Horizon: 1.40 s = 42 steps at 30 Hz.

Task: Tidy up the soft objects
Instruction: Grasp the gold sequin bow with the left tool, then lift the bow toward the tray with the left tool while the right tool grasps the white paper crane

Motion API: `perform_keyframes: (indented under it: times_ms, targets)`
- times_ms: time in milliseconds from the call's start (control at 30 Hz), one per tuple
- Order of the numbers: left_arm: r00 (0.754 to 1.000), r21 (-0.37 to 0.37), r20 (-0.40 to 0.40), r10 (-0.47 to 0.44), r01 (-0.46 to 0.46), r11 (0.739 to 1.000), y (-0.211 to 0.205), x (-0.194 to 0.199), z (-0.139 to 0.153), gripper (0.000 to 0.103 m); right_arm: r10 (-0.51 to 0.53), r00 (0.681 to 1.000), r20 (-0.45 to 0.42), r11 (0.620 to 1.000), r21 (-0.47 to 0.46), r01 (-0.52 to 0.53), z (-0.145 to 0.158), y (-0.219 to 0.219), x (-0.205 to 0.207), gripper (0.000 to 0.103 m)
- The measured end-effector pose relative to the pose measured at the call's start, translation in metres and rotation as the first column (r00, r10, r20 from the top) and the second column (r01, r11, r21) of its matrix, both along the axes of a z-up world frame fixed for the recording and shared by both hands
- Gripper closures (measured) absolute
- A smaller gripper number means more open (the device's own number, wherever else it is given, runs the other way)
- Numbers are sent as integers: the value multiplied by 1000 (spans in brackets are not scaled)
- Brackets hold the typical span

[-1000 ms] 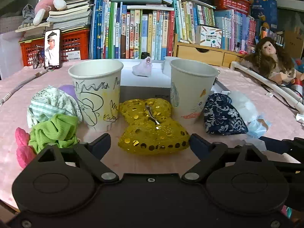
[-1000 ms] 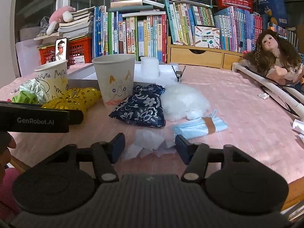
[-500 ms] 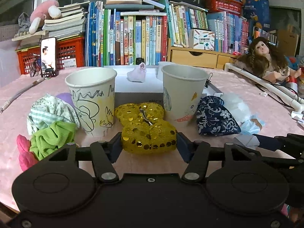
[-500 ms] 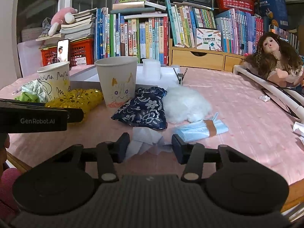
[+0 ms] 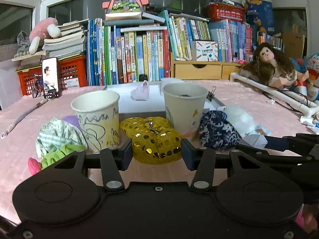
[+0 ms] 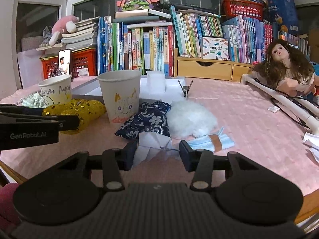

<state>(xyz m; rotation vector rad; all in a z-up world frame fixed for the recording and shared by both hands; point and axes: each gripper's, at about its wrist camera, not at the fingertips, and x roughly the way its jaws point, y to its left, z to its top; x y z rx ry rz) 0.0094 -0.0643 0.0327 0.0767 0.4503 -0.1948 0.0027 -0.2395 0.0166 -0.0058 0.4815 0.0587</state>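
Note:
A gold sequined bow [image 5: 153, 139] sits on the pink tablecloth between two drawn-on paper cups [image 5: 97, 117] [image 5: 184, 111]. My left gripper [image 5: 156, 152] is shut on its near lobe, both pads pressing into it. In the right wrist view the same bow [image 6: 85, 109] shows left of the cat-face cup [image 6: 121, 97]. My right gripper [image 6: 157, 153] is closing on a white tissue [image 6: 153, 143], which stands bunched between the pads. Just beyond the tissue lie a navy floral pouch [image 6: 147, 121], white stuffing [image 6: 191, 119] and a blue face mask [image 6: 211, 141].
Green cloth [image 5: 59, 153], a checked cloth [image 5: 55, 135] and something pink [image 5: 33, 165] lie left of the cups. A white box [image 5: 139, 103] stands behind them. A doll [image 6: 285, 67] and a white pipe [image 6: 295, 103] lie at the right, with books at the back.
The left jaws went from wide apart to closed on the gold bow, and that gripper rose a little. The right jaws narrowed around the tissue, which bunched upward.

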Motion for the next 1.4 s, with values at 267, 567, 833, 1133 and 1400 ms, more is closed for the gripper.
perform_keyframes:
  times_ms: [267,567,833,1133,1400]
  targets:
    - [999,-10,34,-15,16,1000,2,-5,17,56,-7,999,45,1000,17,6,12,-4,-1,54]
    - [997,-27,73,-29,31,999,4,-10,35,56,-12,996,87,1000,16,11,25,-7,0,55]
    - [995,-43,90,-34,38,998,7,-11,46,57,-15,994,108,1000,27,12,32,-10,4,55]
    - [992,-66,121,-44,52,996,9,-19,58,57,-19,992,125,999,42,14,37,-11,5,56]
    - [986,-62,161,-50,61,996,9,-22,72,57,-15,988,153,999,41,8,45,-12,8,57]
